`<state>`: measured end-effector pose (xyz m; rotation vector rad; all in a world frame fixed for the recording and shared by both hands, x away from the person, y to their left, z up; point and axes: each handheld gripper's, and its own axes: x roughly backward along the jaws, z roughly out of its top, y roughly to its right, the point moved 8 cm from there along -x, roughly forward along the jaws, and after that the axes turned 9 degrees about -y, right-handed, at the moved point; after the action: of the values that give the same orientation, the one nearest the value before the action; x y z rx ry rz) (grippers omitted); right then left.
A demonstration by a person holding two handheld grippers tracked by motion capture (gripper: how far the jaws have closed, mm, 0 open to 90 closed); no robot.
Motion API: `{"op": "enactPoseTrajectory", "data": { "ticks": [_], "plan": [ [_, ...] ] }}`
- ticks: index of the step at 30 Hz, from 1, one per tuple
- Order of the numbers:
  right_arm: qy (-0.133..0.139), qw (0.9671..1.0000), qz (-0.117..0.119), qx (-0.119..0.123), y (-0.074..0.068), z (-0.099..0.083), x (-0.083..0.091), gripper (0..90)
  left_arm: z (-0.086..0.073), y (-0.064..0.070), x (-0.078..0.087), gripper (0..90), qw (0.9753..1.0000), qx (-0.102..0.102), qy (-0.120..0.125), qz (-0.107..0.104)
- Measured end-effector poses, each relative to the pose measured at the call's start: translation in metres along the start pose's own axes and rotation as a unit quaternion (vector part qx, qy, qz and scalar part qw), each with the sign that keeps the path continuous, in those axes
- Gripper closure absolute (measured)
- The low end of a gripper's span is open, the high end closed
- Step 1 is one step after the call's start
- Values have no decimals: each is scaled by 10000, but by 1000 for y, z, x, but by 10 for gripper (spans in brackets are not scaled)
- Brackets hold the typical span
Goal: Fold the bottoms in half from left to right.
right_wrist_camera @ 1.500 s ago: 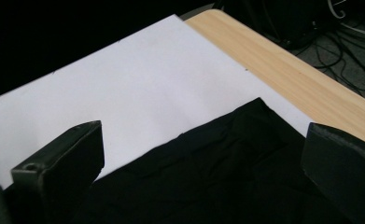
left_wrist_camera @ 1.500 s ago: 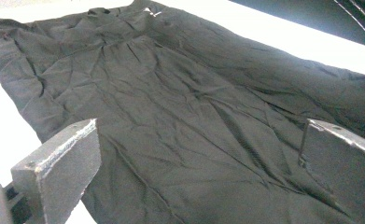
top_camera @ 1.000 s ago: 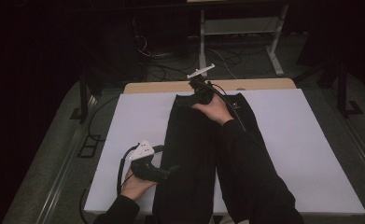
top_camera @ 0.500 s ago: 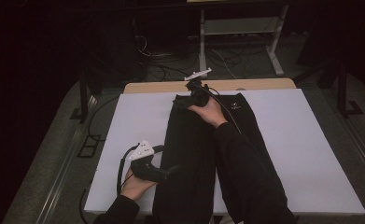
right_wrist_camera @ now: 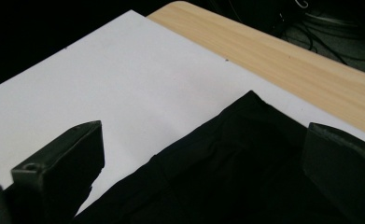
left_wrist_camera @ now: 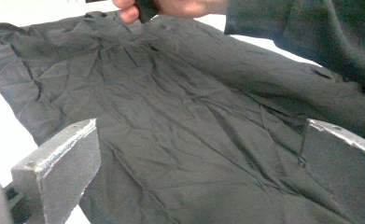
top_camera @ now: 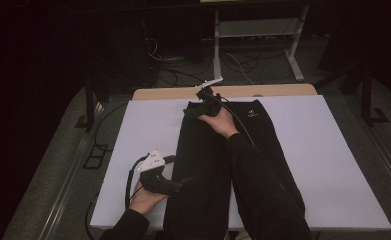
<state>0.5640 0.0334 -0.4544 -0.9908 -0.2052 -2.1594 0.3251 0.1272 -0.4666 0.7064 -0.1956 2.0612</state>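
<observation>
A black garment [top_camera: 205, 165] lies lengthwise down the middle of the white table cover [top_camera: 328, 165], with a small white logo [top_camera: 253, 114] near its far end. My right gripper [top_camera: 193, 111] hovers open over the garment's far left corner [right_wrist_camera: 250, 105]; that corner sits between its jaws [right_wrist_camera: 203, 135], apart from both. My left gripper [top_camera: 185, 183] is open at the garment's near left edge, and wrinkled dark cloth [left_wrist_camera: 185, 116] spreads between its wide jaws. The right hand [left_wrist_camera: 180, 6] appears at the top of the left gripper view.
A light wooden table edge [top_camera: 273, 91] runs past the cover's far side. Beyond it are a metal stand [top_camera: 253, 35] and floor cables [top_camera: 238, 62]. The sleeved right forearm [top_camera: 255, 175] lies over the garment. White cover stretches left and right of the cloth.
My right gripper has shifted slightly left and nearer along the garment's far edge. The left gripper has stayed in place.
</observation>
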Motion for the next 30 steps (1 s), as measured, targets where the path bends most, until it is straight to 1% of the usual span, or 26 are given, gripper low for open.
{"op": "enactPoseTrajectory", "data": {
  "ticks": [1,2,3,5,6,7,8,9,10,12,14,15,21,26,30],
  "plan": [
    [-14,10000,10,-54,-1,-2,-4,0,0,0,0,0,10000,-4,10,10],
    [-14,10000,10,-54,-1,-2,-4,0,0,0,0,0,10000,-4,10,10],
    [-19,10000,10,-76,-1,-3,-9,0,0,0,0,0,10000,1,21,18],
    [-26,9999,10,-96,-2,-4,-10,0,0,-1,0,0,10000,12,25,15],
    [-41,9999,-9,-125,-3,-5,-15,0,0,-1,0,0,10000,12,27,18],
    [-41,9999,-9,-125,-3,-5,-15,0,0,-1,1,0,10000,11,28,18],
    [-77,9999,-40,-131,-5,-7,-18,28,1,-1,1,0,10000,10,29,14],
    [-77,9999,-40,-131,-5,-7,-18,28,1,-1,1,0,10000,10,29,14],
    [-77,9998,-69,-183,-6,-8,-22,80,0,-1,0,0,10000,8,28,10],
    [-84,9997,-91,-207,-6,-9,-23,89,0,0,0,0,10000,8,25,9],
    [-127,9995,-128,-271,-8,-11,-27,133,1,0,1,0,10000,1,29,8],
    [-131,9995,-99,-283,-8,-11,-28,133,1,0,1,0,10000,2,33,8],
    [-141,9993,-96,-338,-11,-14,-34,141,1,0,0,0,10000,-7,21,-1],
    [-213,9990,-114,-378,-15,-17,-40,213,0,0,0,0,10000,-13,20,-5],
    [-187,9991,-122,-367,-17,-18,-43,278,1,0,0,0,10000,-23,26,-7]
  ]
}}
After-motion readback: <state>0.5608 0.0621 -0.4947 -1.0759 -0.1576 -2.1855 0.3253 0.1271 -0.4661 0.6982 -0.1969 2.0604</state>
